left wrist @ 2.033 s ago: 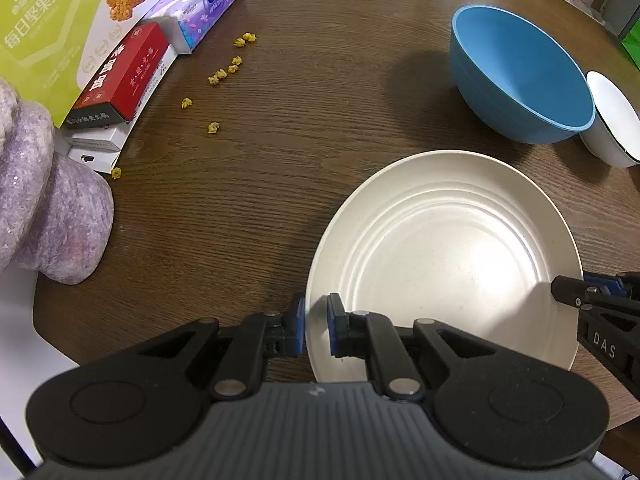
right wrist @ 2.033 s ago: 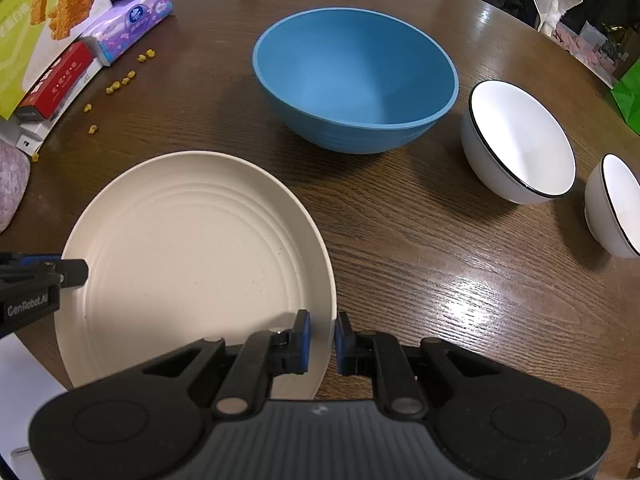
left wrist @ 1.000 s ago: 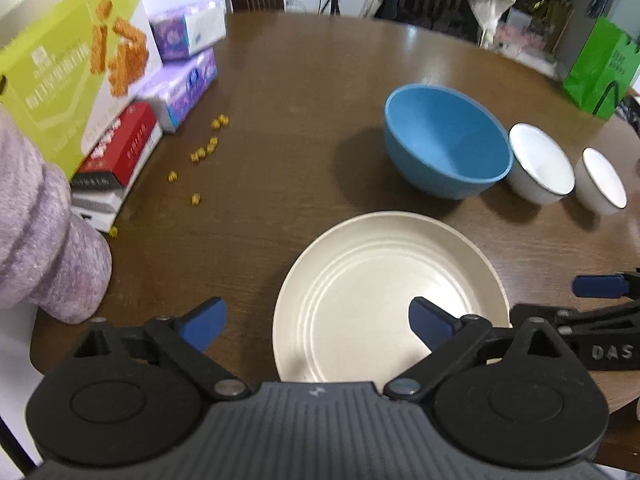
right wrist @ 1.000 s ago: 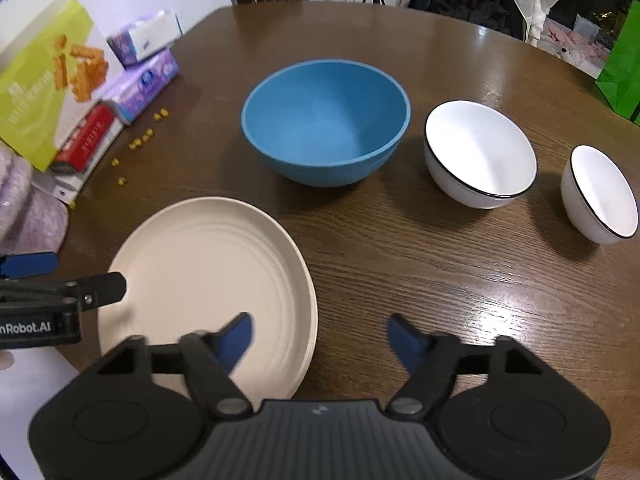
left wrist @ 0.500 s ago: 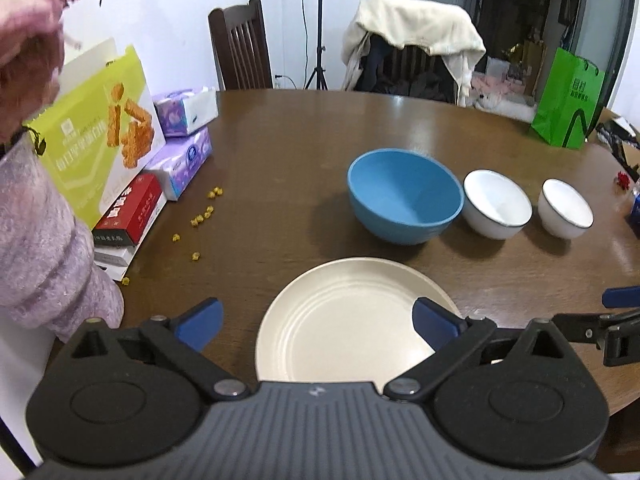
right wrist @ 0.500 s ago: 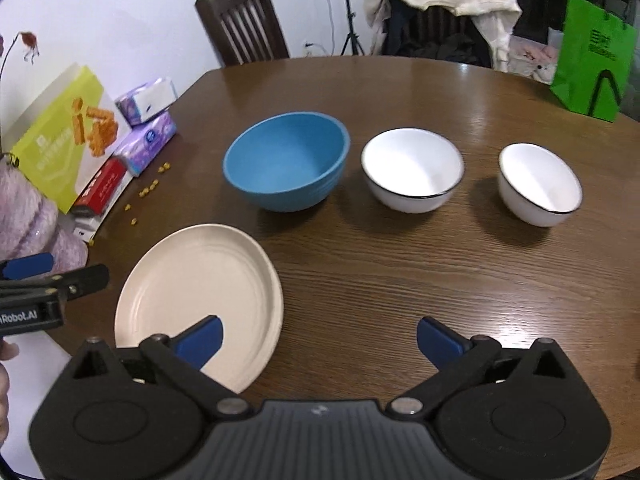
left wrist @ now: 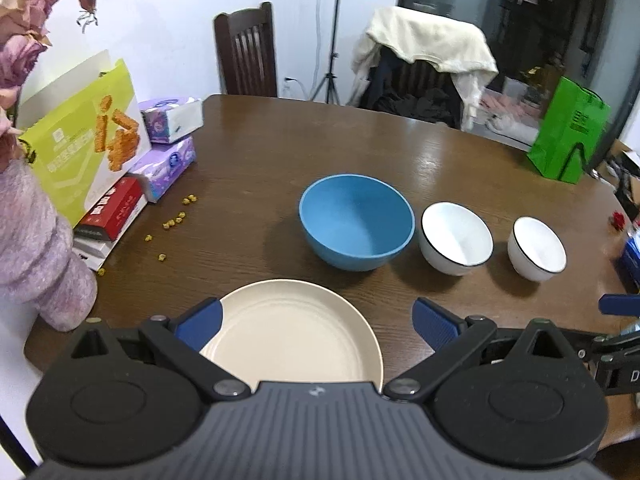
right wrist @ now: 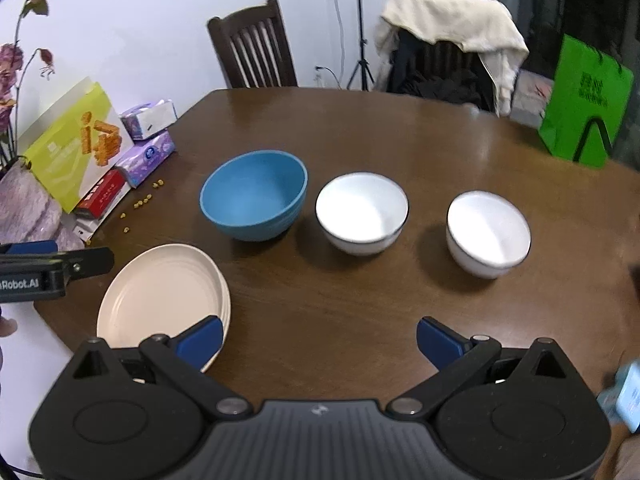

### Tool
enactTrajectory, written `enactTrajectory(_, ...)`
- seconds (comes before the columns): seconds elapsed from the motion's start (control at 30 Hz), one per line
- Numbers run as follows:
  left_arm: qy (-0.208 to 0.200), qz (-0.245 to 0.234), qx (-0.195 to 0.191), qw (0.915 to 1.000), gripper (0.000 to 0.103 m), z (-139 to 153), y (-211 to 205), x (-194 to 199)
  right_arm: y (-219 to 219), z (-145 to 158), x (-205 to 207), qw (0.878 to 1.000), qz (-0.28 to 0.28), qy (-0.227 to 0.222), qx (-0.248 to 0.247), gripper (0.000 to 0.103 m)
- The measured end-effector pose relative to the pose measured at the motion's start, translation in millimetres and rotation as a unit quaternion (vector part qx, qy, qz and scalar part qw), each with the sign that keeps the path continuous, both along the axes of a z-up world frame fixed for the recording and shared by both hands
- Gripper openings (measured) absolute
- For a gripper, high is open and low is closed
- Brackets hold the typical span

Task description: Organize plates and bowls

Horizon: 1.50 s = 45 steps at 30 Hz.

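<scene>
A cream plate [left wrist: 288,332] [right wrist: 160,296] lies flat near the table's front edge; in the right wrist view its rim looks like stacked plates. Behind it stand a blue bowl [left wrist: 356,220] [right wrist: 256,196], a larger white bowl [left wrist: 456,238] [right wrist: 362,210] and a smaller white bowl [left wrist: 536,248] [right wrist: 488,232] in a row. My left gripper [left wrist: 316,322] hangs open above the plate, touching nothing. My right gripper [right wrist: 318,338] is open over bare wood right of the plate, empty. Each gripper's fingers show at the edge of the other's view.
Snack and tissue boxes [left wrist: 104,168] and scattered yellow crumbs [left wrist: 176,220] occupy the table's left side. A fuzzy purple vase [left wrist: 36,252] with dried flowers stands at the left corner. A green bag [left wrist: 568,136] sits far right; chairs stand behind the table [right wrist: 400,128].
Both grippers opened, let go of the cream plate and pulled back and up from it. The plate now lies on the table and more of the room shows.
</scene>
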<state>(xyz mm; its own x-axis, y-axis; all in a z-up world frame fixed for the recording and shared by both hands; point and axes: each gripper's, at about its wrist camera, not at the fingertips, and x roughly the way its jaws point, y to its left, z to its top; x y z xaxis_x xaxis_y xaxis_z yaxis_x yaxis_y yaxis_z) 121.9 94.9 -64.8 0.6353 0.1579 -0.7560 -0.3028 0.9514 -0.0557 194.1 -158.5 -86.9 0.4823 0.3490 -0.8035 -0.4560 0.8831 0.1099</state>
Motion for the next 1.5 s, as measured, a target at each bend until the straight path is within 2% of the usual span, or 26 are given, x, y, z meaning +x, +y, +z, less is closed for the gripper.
enactTrajectory(0.1,0.009,0.014,0.004,0.9999,0.103,4,-7,6,-3,9,11,1.000,0.008,-0.006,-0.003,0.103)
enactTrajectory(0.23,0.028,0.026,0.006,0.9992,0.103,8,-9,20,-2,13,34,1.000,0.010,0.012,0.002,0.103)
enactTrajectory(0.53,0.043,0.029,-0.010,0.9986,0.103,16,17,78,31,16,91,0.999,0.013,0.037,-0.008,0.103)
enactTrajectory(0.9,0.107,0.062,-0.038,0.9917,0.102,-29,68,150,94,-1,171,0.997,0.023,0.064,-0.025,0.100)
enactTrajectory(1.07,0.131,0.071,-0.053,0.9875,0.095,-54,82,171,110,-25,203,0.995,0.020,0.099,-0.025,0.093)
enactTrajectory(1.23,0.149,0.082,-0.067,0.9831,0.088,-74,92,187,127,-46,225,0.992,0.025,0.115,-0.032,0.086)
enactTrajectory(1.37,0.163,0.086,-0.082,0.9795,0.077,-89,98,197,138,-60,238,0.991,0.031,0.126,-0.035,0.072)
enactTrajectory(1.47,0.173,0.088,-0.109,0.9750,0.070,-100,103,202,144,-70,247,0.989,0.032,0.138,-0.036,0.063)
enactTrajectory(1.5,0.176,0.086,-0.113,0.9740,0.068,-103,103,204,146,-74,249,0.989,0.033,0.141,-0.038,0.062)
